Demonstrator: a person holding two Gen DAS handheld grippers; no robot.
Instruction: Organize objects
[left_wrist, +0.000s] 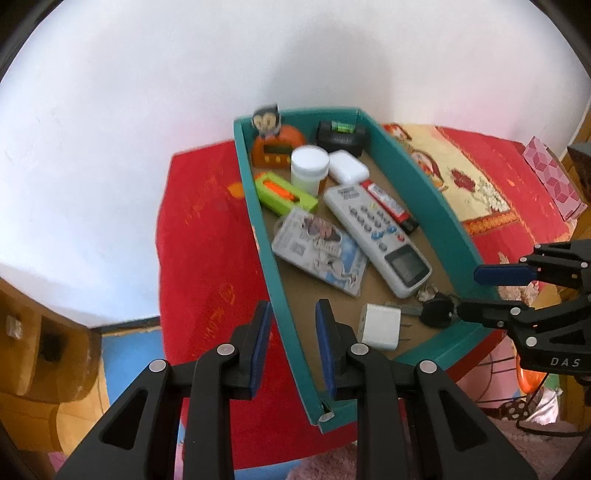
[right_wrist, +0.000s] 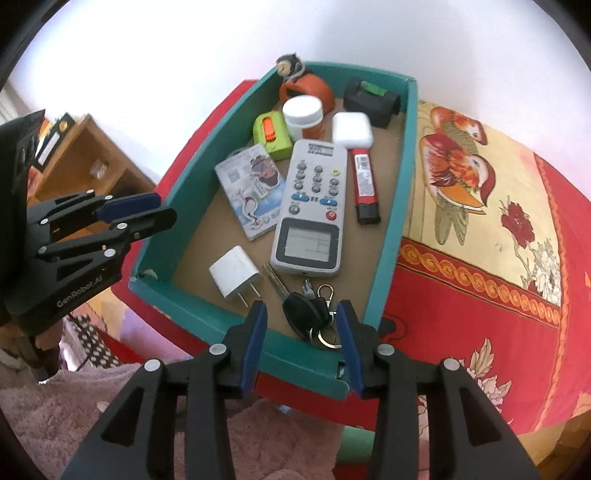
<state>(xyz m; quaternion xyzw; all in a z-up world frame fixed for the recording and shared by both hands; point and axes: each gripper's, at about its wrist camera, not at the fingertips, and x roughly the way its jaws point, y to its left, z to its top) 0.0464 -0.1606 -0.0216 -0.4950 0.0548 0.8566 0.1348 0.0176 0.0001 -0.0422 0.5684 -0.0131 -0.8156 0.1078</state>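
The left gripper (right_wrist: 122, 218) carries the words "GenRobot.AI" on its black body, and the right gripper (left_wrist: 480, 291) shows the letters "DAS" – the rest of that word is cut off by the picture edge. Both tongs are spread and hold nothing: the left one straddles the left wall of the teal box (left_wrist: 417, 173) at its near-left corner, and the right one hovers over the near-right corner, with the black key bunch (right_wrist: 308, 314) lying just in front of its fingers. The task's things lie inside the box. A grey remote control (right_wrist: 310, 206) rests in the middle, with small print on its top that cannot be read. Beside it lies a red marker (right_wrist: 364, 184) – its label is too small to make out – and a printed card packet (right_wrist: 251, 184) with a QR code. The white charger plug (right_wrist: 234, 277) lies near the front wall. An orange timer (left_wrist: 277, 147) stands at the far-left corner, partly hidden behind a white jar (left_wrist: 309, 166).
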